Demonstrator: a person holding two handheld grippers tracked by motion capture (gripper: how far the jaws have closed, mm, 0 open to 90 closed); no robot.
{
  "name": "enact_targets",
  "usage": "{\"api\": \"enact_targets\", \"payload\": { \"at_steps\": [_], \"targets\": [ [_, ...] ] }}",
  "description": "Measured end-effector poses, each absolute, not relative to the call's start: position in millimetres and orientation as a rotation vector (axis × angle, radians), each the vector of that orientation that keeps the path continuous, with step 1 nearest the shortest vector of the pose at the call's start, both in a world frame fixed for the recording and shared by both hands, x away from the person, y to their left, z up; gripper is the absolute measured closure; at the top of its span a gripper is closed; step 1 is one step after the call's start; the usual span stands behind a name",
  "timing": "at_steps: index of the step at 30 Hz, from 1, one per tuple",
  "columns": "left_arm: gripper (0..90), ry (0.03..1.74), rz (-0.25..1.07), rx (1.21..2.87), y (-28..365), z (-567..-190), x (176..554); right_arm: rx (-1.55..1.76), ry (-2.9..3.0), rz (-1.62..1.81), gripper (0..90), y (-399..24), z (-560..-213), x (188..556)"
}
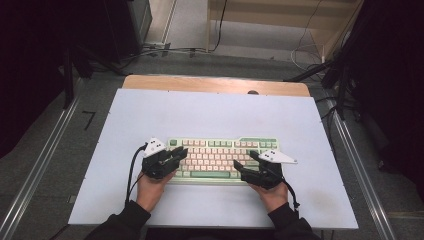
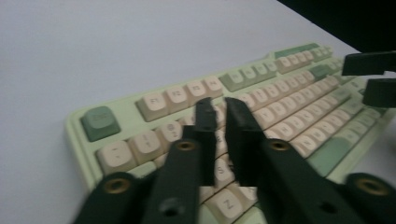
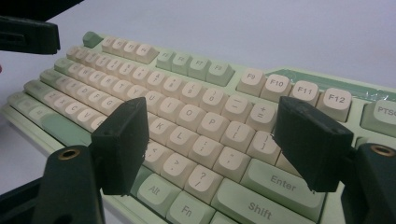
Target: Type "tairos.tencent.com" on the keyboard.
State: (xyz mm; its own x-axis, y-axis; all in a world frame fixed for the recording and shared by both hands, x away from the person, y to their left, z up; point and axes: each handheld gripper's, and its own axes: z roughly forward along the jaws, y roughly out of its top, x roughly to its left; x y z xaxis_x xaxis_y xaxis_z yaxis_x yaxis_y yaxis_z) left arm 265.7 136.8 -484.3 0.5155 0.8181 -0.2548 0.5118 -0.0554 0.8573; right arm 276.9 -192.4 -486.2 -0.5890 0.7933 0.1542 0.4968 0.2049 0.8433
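Note:
A pale green keyboard (image 1: 222, 159) with cream keys lies on the white tabletop (image 1: 210, 115), near the front edge. My left gripper (image 1: 181, 154) hovers over the keyboard's left end. In the left gripper view its jaws (image 2: 218, 105) stand almost together above the number and letter rows, shut with nothing between them. My right gripper (image 1: 245, 159) is over the keyboard's right end. In the right gripper view its jaws (image 3: 212, 116) stand wide apart above the letter keys (image 3: 187, 107) and hold nothing. Each gripper view also catches the other gripper at its edge.
A wooden strip (image 1: 215, 83) borders the tabletop at the back. Metal rails (image 1: 40, 165) run along both sides of the table. Cables (image 1: 165, 50) lie on the floor beyond, and dark stands (image 1: 345, 75) rise at the right.

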Motion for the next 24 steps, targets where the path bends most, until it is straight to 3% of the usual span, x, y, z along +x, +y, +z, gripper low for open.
{"api": "enact_targets", "payload": {
  "at_steps": [1,24],
  "targets": [
    [90.0,1.123,0.348,1.721,135,-484,267,1.215,2.17,1.333,24.6,-192,-486,277],
    [90.0,1.079,0.366,1.831,80,-487,289,1.219,2.177,1.32,25.9,-191,-488,278]
  ]
}}
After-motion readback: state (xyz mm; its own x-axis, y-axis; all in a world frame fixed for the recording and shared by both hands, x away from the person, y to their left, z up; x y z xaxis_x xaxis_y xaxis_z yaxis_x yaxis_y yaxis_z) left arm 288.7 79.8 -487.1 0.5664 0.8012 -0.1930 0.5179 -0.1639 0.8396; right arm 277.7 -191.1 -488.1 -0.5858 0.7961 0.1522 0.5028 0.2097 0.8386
